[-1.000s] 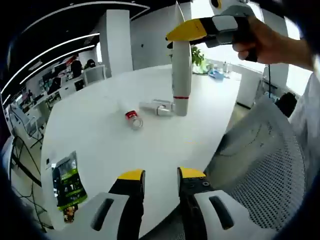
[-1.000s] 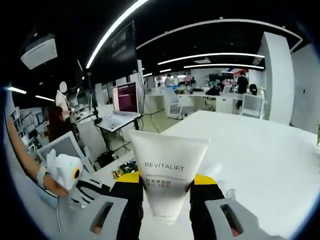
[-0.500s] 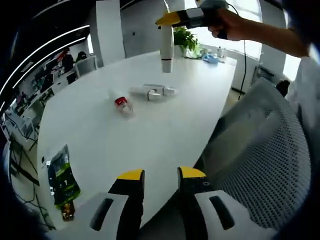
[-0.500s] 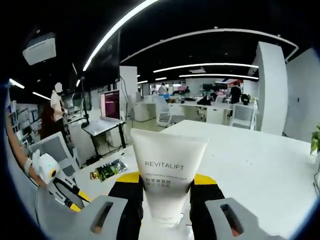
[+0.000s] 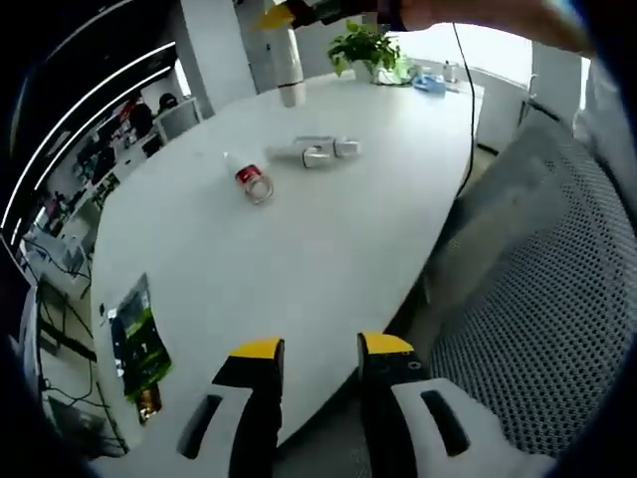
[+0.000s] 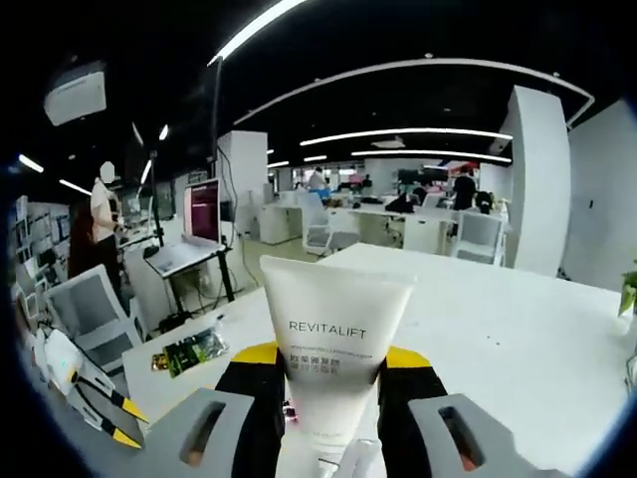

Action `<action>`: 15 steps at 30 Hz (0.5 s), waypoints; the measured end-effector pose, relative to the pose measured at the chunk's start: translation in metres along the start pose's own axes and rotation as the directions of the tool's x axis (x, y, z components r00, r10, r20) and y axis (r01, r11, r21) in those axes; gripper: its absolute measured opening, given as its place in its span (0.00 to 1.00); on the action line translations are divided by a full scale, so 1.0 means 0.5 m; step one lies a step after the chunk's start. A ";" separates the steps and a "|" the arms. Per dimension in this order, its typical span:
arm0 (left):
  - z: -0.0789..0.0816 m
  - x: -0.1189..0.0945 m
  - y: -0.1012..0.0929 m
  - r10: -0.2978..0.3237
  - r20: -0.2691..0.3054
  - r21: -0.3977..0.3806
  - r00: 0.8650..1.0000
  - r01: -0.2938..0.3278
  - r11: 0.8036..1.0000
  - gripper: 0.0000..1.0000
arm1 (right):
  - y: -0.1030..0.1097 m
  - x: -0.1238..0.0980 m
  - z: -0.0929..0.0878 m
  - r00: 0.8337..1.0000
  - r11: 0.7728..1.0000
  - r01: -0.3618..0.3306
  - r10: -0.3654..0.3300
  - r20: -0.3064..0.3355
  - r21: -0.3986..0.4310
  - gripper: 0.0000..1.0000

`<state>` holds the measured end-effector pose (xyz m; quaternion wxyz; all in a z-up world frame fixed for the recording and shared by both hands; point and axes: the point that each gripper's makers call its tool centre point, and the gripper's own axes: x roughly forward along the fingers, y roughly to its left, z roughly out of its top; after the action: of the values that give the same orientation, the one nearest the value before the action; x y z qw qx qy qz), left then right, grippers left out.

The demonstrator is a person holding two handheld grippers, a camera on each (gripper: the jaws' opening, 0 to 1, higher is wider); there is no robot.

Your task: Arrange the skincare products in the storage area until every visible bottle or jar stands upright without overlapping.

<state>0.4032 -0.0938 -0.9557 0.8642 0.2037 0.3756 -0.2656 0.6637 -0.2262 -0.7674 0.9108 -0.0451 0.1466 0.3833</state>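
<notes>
- In the right gripper view, the right tool was clamped on the white squeeze tube printed "REVITALIFT", its yellow-tipped jaws pressing the tube from both sides.
- The tube stood with its flat crimped end up and its cap end pointing down between the jaws.
- Beyond it stretched the big white surface, with a green flat packet lying near its edge.
- In the left gripper view, the left tool hung over the near edge of the surface, jaws apart with a narrow gap and nothing between them.
- Far across the surface, the same white tube hung cap-down above the surface, gripped at its top by the right tool, with a person's hand behind it.
- A small clear bottle with a red band lay on its side in mid-surface.
- Just beside it, apart, a white and silver tube-shaped product also lay flat.
- The green packet sat near the edge to the left, well apart from the bottles.
- A grey mesh office chair stood close by the surface's edge on the right.
- A potted green plant stood at the far end.
</notes>
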 end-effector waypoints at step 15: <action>-0.021 0.008 0.006 0.017 -0.046 0.010 0.999 -0.016 1.000 0.22 | -0.110 0.140 -0.044 0.991 0.991 0.127 -0.125 -0.047 0.048 0.31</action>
<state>0.4014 -0.0868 -0.9649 0.8564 0.2173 0.3924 -0.2556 0.7441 -0.2213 -0.8112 0.9306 -0.0393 0.1729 0.3202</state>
